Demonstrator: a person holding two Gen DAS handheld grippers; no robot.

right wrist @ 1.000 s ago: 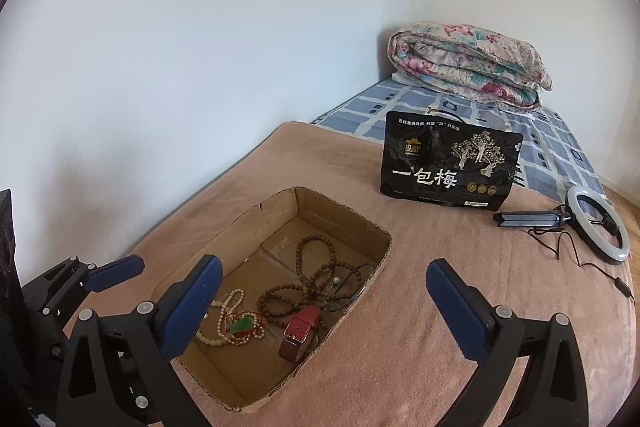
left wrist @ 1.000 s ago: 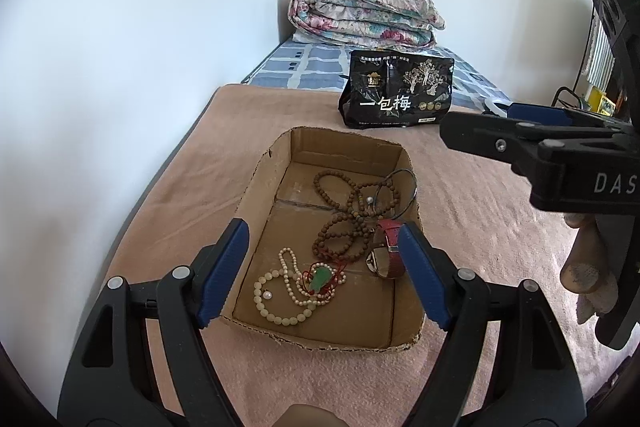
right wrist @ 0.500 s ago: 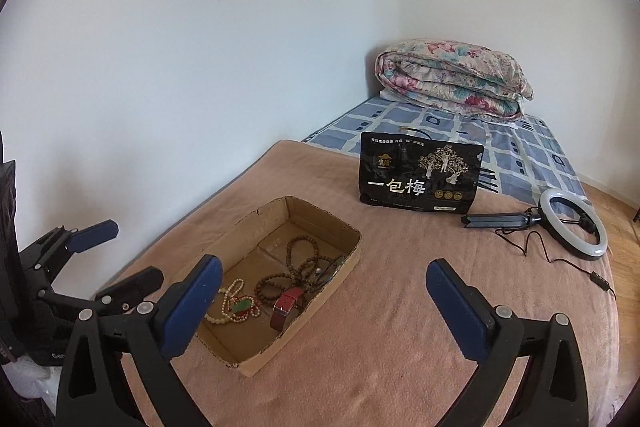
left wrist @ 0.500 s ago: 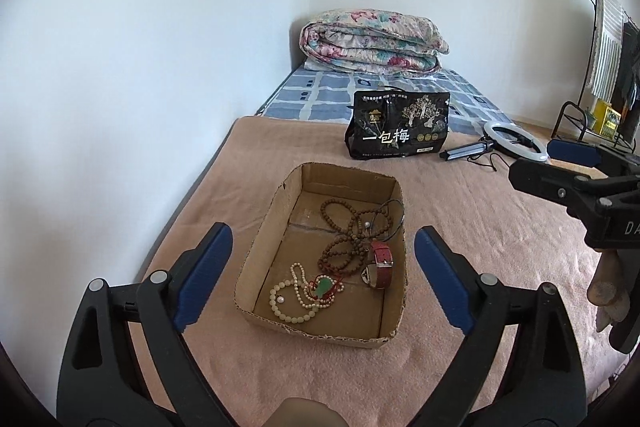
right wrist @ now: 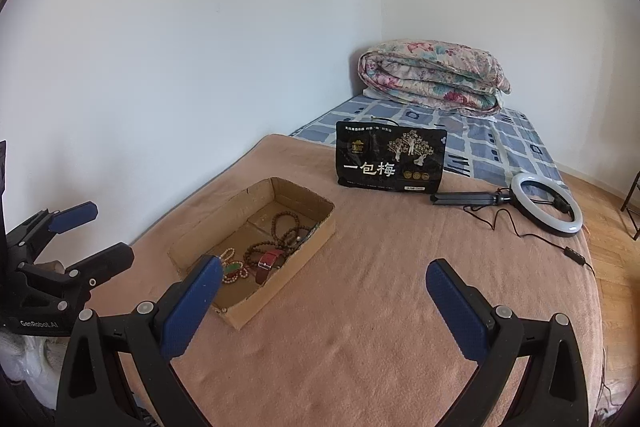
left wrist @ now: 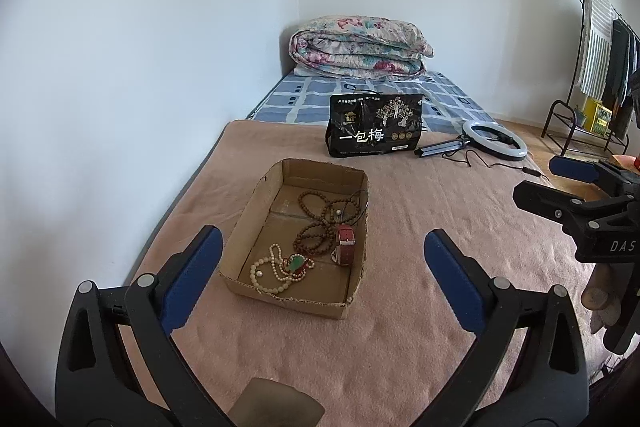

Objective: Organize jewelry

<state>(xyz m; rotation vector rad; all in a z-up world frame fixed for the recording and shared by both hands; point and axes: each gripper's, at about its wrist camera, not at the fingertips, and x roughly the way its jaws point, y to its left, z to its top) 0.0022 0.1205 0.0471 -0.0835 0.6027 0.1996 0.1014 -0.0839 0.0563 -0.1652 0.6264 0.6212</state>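
Observation:
An open cardboard box [left wrist: 256, 203] [right wrist: 312, 243] lies on the pink blanket. Inside are a cream bead necklace with a green pendant [left wrist: 280, 269] [right wrist: 234, 269], brown bead strings [left wrist: 320, 215] [right wrist: 280, 227] and a red-strapped watch [left wrist: 346, 245] [right wrist: 267, 261]. My left gripper [left wrist: 322, 279] is open and empty, held back from the box's near end; it also shows at the left of the right wrist view [right wrist: 92, 231]. My right gripper [right wrist: 324, 303] is open and empty, right of the box; it also shows at the right of the left wrist view [left wrist: 560, 179].
A black snack bag [left wrist: 374, 131] [right wrist: 392, 159] stands beyond the box. A ring light on a folded tripod [left wrist: 496, 141] [right wrist: 546, 203] lies with its cable to the right. A folded floral quilt [left wrist: 360, 47] sits at the far corner. A clothes rack [left wrist: 600, 67] stands at the right.
Both grippers have pulled back and up from the box, so it looks smaller and farther. Both stay open and empty. The jewelry has not moved.

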